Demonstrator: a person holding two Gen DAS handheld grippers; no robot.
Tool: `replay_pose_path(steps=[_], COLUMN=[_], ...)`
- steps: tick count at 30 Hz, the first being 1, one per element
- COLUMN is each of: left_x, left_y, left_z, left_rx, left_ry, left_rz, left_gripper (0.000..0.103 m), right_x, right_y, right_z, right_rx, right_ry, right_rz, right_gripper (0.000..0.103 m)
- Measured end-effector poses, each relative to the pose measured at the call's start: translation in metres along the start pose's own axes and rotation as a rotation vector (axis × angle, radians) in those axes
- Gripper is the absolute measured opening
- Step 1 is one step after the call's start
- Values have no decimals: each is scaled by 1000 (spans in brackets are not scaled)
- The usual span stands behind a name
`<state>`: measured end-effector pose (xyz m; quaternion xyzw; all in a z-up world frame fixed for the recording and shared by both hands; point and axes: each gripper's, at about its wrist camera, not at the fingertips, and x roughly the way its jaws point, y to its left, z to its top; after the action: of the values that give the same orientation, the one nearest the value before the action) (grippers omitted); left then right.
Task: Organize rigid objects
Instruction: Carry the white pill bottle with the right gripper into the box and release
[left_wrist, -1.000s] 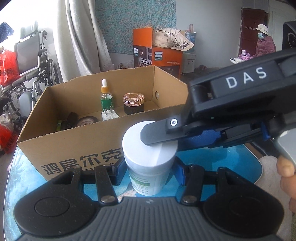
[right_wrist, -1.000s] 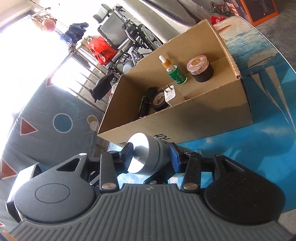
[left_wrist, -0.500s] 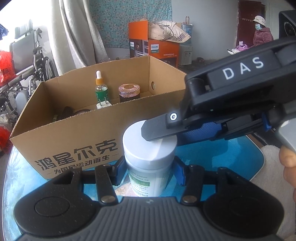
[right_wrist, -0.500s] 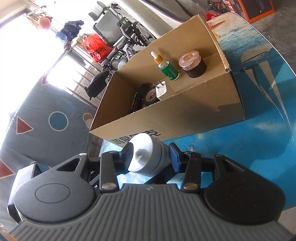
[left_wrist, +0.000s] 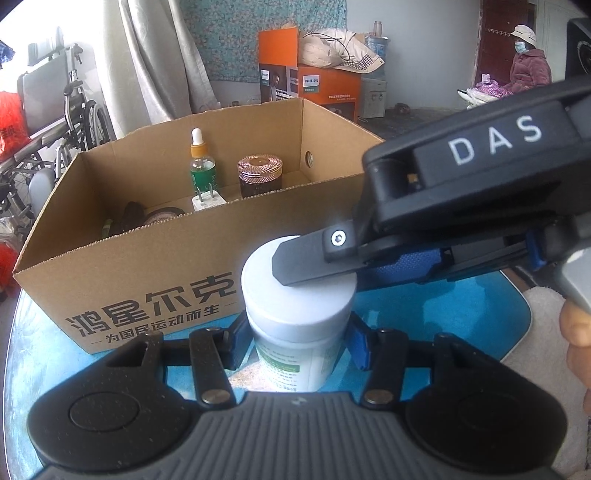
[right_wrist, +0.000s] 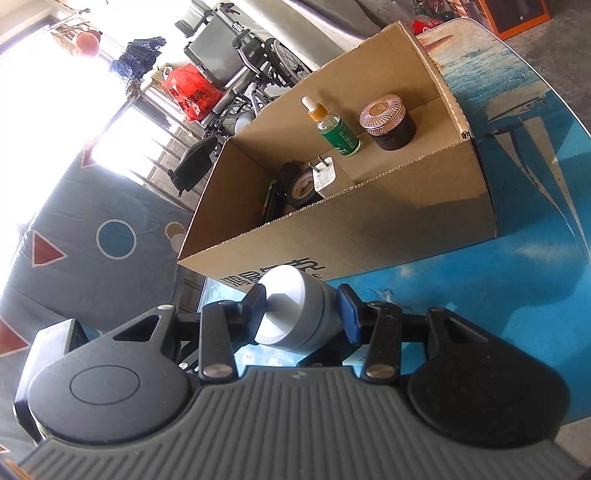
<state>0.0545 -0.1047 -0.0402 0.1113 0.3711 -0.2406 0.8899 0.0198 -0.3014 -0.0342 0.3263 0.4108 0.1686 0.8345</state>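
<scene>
- Compared with a second ago, my left view had pulled back and up a little: the box (left_wrist: 147, 258) sat lower and farther off, and more of its printed front showed.
- In my right view the box had slid up and away too, and the jar (right_wrist: 295, 314) looked more tilted between the pads.
- The jar stayed in both grips the whole time.
- My left gripper (left_wrist: 295, 345) had its blue pads pinched on the jar (left_wrist: 299, 314) just under its white lid, fingers spread only as wide as the jar.
- My right gripper (right_wrist: 301, 308) pinched the lid from the side; in the left view its black finger (left_wrist: 314, 262) lay across the lid's top.
- The jar stood over the blue table (left_wrist: 461, 314), just in front of the box, outside it.
- Inside the box stood a dropper bottle (left_wrist: 201, 166) and a dark jar (left_wrist: 260, 177), near each other, with a white plug (left_wrist: 208, 199) in front of the bottle.
</scene>
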Motion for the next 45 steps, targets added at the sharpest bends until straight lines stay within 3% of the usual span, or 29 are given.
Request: replay_pose_path(steps=[14,26,35,40,45], left_x=[-36,-81,-85,-69,-29], left_y=[8,7,3,8,17], left_z=[15,40,75,101,130], left_rx=[-39,-21,12,23,3], left_ry=[-25,-161,-232,-221,-137], left_rz=[38,120,138,68,-44], left_gripper=[54,54,54,54,54], right_x=[-15,-48,-69,-73,-64], right_y=[25,71,93,93,70], right_z=[3,19,44,70,106], right_rx=[-52,-170,-233,-253,-207], right_ry=[-25,-102,-168,-193,-166], right_rz=[50,111,115,69,20], right_gripper=[42,43,44,45,46])
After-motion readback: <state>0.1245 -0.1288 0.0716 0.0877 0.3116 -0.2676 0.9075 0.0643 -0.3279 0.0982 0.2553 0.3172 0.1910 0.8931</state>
